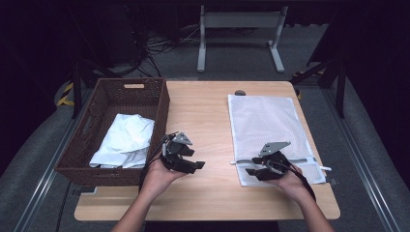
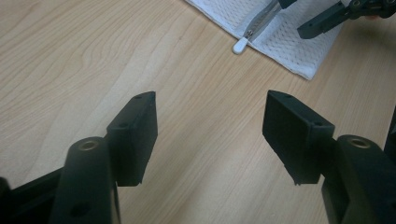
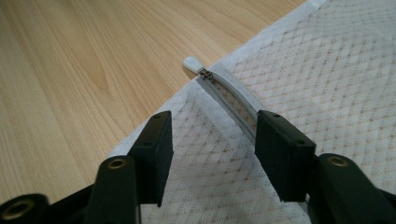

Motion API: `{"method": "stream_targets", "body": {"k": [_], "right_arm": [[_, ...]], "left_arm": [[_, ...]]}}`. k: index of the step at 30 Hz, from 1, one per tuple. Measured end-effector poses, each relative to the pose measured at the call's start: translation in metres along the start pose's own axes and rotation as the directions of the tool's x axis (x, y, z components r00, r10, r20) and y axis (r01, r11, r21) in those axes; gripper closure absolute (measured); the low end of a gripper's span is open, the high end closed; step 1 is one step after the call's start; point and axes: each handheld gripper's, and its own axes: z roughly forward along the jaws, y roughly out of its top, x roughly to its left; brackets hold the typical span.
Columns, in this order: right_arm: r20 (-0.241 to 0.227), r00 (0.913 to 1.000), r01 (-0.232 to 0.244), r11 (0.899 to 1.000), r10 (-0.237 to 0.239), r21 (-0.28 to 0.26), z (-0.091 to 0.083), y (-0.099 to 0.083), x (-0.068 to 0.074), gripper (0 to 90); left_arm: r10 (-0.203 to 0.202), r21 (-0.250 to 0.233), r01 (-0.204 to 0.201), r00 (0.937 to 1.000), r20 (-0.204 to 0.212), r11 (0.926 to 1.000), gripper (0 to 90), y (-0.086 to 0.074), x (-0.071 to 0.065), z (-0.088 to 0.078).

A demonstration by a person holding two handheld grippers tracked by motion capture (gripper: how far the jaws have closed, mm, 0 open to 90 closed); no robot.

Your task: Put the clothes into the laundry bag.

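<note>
High view: wooden table (image 1: pixel 208 121) with a brown wicker basket (image 1: pixel 104 166) at its left edge, a crumpled white cloth (image 1: pixel 126 140) lying inside it. A white mesh laundry bag (image 1: pixel 263 125) lies flat on the right half of the table, its zipper (image 1: pixel 302 160) running across near the person's end. The left gripper (image 1: pixel 196 166) is held over bare wood between basket and bag, just beside the basket's near corner, jaws pointing toward the bag. The right gripper (image 1: pixel 251 171) sits over the bag's near left corner, jaws pointing left. Left gripper view: jaws apart with only table wood between the pads — nothing held. Farther off, the bag's corner (image 2: pixel 289 44) with the white zipper pull (image 2: pixel 241 45) lying at its edge on the table, and the other gripper's jaw tip just above that corner. Right gripper view: jaws apart over the mesh bag (image 3: pixel 327 84), not clamped on anything; the zipper (image 3: pixel 231 98) runs diagonally from the white pull (image 3: pixel 191 63) at the bag's edge down toward the right jaw, passing just inside it — contact with the pad cannot be told. The bag looks zipped shut along the visible stretch.
</note>
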Motion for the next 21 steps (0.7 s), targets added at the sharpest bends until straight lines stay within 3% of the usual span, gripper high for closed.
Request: {"method": "stream_targets", "body": {"k": [3, 6, 14, 21], "right_arm": [[-0.012, 0.9996, -0.026, 1.000, 0.026, -0.011, 0.001, -0.001, 0.002, 38.1], [-0.014, 0.9996, -0.024, 1.000, 0.024, -0.002, 0.003, -0.002, 0.004, 33.4], [-0.019, 0.9985, -0.051, 0.999, 0.051, -0.007, 0.006, 0.000, 0.006, 26.7], [-0.012, 0.9993, -0.034, 0.999, 0.034, 0.003, 0.007, -0.002, 0.012, 23.1]], "left_arm": [[-0.012, -0.008, 0.012, 0.9999, -0.004, 0.9999, 32.0, 0.004, 0.000, -0.008], [-0.014, -0.009, 0.014, 0.9999, -0.006, 0.9999, 29.4, 0.006, 0.000, -0.012], [-0.028, -0.037, 0.027, 0.9992, -0.030, 0.9989, 25.8, 0.014, 0.006, -0.036], [-0.035, -0.059, 0.032, 0.9981, -0.051, 0.9978, 25.1, 0.018, 0.018, -0.055]]}}
